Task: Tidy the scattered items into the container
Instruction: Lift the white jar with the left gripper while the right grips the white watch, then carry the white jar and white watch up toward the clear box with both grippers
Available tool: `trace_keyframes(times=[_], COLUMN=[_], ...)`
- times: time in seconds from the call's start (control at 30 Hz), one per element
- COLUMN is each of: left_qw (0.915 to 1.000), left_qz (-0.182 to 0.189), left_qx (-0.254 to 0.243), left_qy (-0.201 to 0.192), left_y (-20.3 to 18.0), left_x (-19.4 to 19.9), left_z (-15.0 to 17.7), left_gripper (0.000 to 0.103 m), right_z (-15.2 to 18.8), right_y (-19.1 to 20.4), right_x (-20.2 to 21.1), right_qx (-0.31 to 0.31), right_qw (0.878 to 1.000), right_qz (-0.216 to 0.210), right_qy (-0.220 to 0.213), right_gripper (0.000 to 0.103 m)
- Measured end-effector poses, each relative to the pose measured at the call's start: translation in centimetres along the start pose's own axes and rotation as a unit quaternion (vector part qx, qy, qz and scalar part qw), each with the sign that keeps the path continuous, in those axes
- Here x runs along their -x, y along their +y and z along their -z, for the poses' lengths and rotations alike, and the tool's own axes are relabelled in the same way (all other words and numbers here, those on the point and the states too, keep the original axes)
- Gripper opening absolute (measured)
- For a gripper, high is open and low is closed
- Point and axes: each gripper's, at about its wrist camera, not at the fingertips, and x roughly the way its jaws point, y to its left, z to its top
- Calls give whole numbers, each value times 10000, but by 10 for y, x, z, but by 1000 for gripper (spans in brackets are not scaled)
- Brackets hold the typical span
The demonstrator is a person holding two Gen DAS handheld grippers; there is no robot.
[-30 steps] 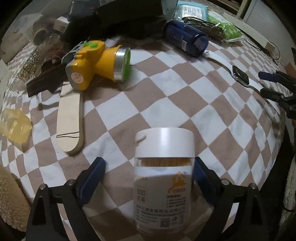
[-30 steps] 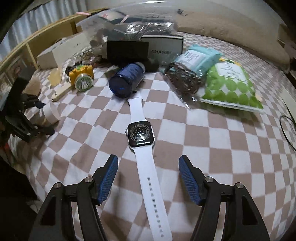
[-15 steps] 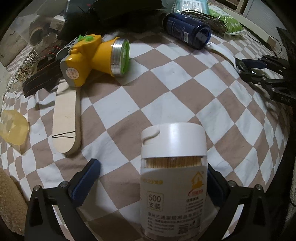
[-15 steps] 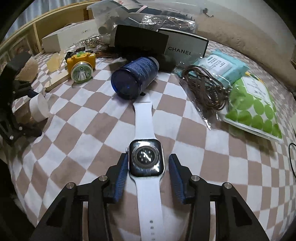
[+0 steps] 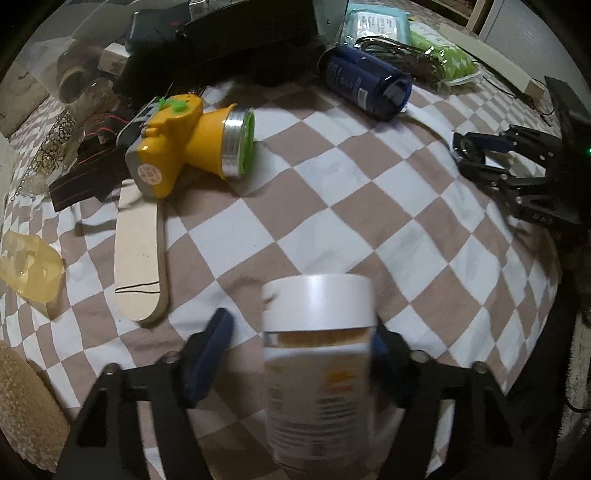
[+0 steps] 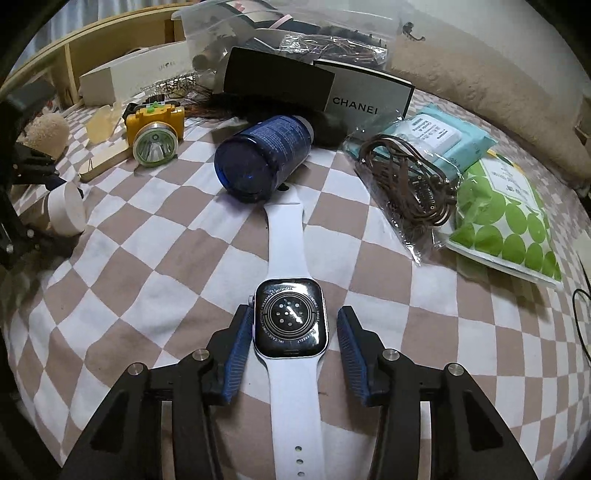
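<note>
A white toothpick jar [image 5: 319, 354] with a white lid lies between the jaws of my left gripper [image 5: 303, 350]. The right pad hides behind the jar and the left pad stands a little off it. The frame is blurred. The jar also shows at the left of the right wrist view [image 6: 66, 208]. A white-strapped smartwatch [image 6: 290, 319] lies face down on the checkered cloth. My right gripper [image 6: 291, 343] brackets its case with small gaps on both sides, open. The right gripper also shows in the left wrist view [image 5: 480, 155].
A yellow headlamp [image 5: 184, 144], a wooden insole [image 5: 138, 254], a blue bottle [image 6: 262, 158], a Chanel box [image 6: 354, 92], a bagged cord [image 6: 410, 177], wipes [image 6: 439, 136] and a green dotted pack [image 6: 506, 218] lie about. A clear plastic container [image 6: 280, 33] stands at the back.
My right gripper moved forward over the watch and narrowed around its case. My left gripper closed in on the jar and shifted, blurring the view.
</note>
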Motion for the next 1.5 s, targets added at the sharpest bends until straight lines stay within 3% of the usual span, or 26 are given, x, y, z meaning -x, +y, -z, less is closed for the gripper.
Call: trace_keyframes(times=[0.1, 0.33, 0.4, 0.53, 0.87, 0.9, 0.93, 1.23, 1.5], left_qw=[10000, 9999, 9999, 10000, 9999, 9999, 9999, 9996, 9992], left_qz=[68, -11, -5, 9, 112, 118, 120, 205, 324], left_qx=[-54, -145, -132, -86, 11, 10, 9, 17, -66], left_qy=[2, 6, 7, 9, -98, -104, -116, -195, -230], left_y=[-4, -7, -7, -6, -3, -4, 6, -24, -39], left_x=[3, 6, 7, 9, 17, 15, 11, 35, 37], left_z=[-1, 0, 1, 3, 4, -13, -11, 13, 8], left_gripper=[50, 50, 50, 50, 50, 50, 50, 50, 50], right_z=[0, -1, 0, 1, 7, 9, 12, 26, 32], right_y=[0, 1, 5, 15, 7, 7, 8, 18, 27], right_x=[0, 0, 2, 7, 22, 24, 26, 40, 54], right_qx=[-2, -44, 46, 270, -528, -663, -731, -1012, -1295], right_qw=[10000, 10000, 9999, 9990, 9981, 9970, 9964, 9935, 9879], right_qz=[6, 25, 56, 292, -204, -309, -341, -500, -830], right_qy=[2, -5, -95, -214, -260, -255, -250, -122, -181], right_gripper=[50, 51, 41, 39, 39, 39, 39, 39, 39])
